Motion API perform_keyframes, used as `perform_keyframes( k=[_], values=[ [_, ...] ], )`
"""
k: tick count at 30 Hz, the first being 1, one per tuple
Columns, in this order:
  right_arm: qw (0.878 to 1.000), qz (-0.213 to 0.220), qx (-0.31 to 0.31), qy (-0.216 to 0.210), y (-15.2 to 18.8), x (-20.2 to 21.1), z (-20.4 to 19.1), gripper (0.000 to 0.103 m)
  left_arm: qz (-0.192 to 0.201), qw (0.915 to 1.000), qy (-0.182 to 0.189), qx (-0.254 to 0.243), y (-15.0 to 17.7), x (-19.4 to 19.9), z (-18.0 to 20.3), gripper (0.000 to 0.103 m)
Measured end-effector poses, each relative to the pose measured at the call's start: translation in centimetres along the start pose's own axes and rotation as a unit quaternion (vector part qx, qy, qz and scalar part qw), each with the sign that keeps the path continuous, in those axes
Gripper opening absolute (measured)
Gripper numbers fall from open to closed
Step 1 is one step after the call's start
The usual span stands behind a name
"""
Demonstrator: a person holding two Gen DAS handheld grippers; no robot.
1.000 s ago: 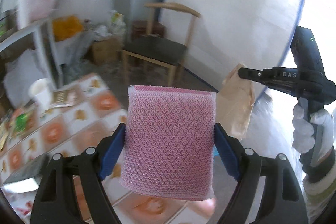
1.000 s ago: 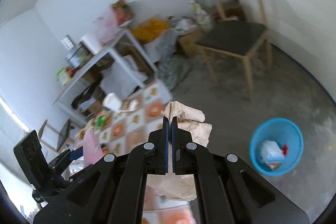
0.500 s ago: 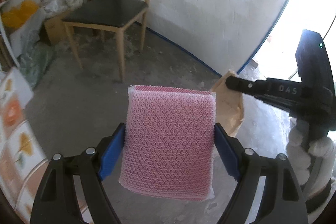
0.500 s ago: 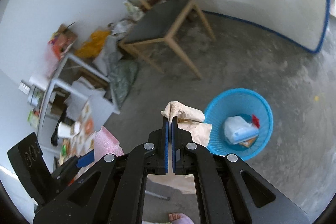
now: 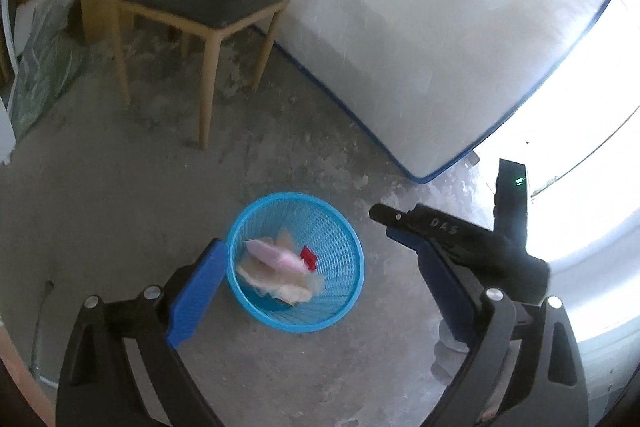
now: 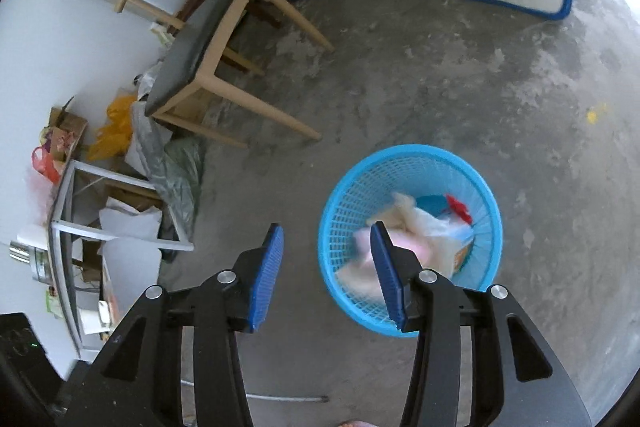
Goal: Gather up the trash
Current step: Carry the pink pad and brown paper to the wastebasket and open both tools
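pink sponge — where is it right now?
In the blue basket on the concrete floor: the pink sponge lies on crumpled paper beside a red scrap, below the left gripper, whose jaws are opening, empty.

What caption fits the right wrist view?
Right gripper, jaws opening and empty, above blue basket holding pink sponge and paper.

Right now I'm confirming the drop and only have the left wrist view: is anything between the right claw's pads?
Observer: No. The right claw is opening, and only bare floor shows between its pads.
Operator: Is it centred over the basket?
Observer: No. The blue basket lies off to the right pad's side, not between the pads.
Operator: Anything inside that I'm missing?
Observer: An orange-printed packet lies low against the basket's wall, beside the pink sponge.
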State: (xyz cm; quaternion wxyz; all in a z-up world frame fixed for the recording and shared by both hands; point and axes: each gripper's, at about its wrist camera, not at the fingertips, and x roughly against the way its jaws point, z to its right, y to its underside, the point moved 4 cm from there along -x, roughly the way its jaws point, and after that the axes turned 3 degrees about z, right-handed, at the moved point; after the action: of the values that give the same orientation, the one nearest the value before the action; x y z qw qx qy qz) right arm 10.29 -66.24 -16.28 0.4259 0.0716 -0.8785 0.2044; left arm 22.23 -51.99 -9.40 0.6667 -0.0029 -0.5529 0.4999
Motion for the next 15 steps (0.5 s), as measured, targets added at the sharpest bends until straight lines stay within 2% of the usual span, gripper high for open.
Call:
perform_keyframes(
  k=[3, 8, 12, 15],
  values=[
    [1.000, 0.013, 0.017, 0.010, 0.3, 1.0, 0.1, 0.045, 0.022, 0.9997, 0.010, -0.005, 0.1, 2.3, 0.0, 0.094],
    [0.998, 0.036, 0.057, 0.014, 1.2, 2.7, -0.3, 0.045, 0.067, 0.9970, 0.030, -0.024, 0.7, 8.8, 0.4, 0.094],
    [0.989, 0.075, 0.130, -0.014, 4.4, 7.9, -2.9, 0.046, 0.107, 0.9927, 0.042, -0.035, 2.7, 16.4, 0.5, 0.094],
    [0.977, 0.117, 0.177, -0.024, 7.6, 12.6, -5.1, 0.061, 0.141, 0.9889, 0.025, -0.039, 5.7, 22.6, -0.2, 0.097]
  ],
)
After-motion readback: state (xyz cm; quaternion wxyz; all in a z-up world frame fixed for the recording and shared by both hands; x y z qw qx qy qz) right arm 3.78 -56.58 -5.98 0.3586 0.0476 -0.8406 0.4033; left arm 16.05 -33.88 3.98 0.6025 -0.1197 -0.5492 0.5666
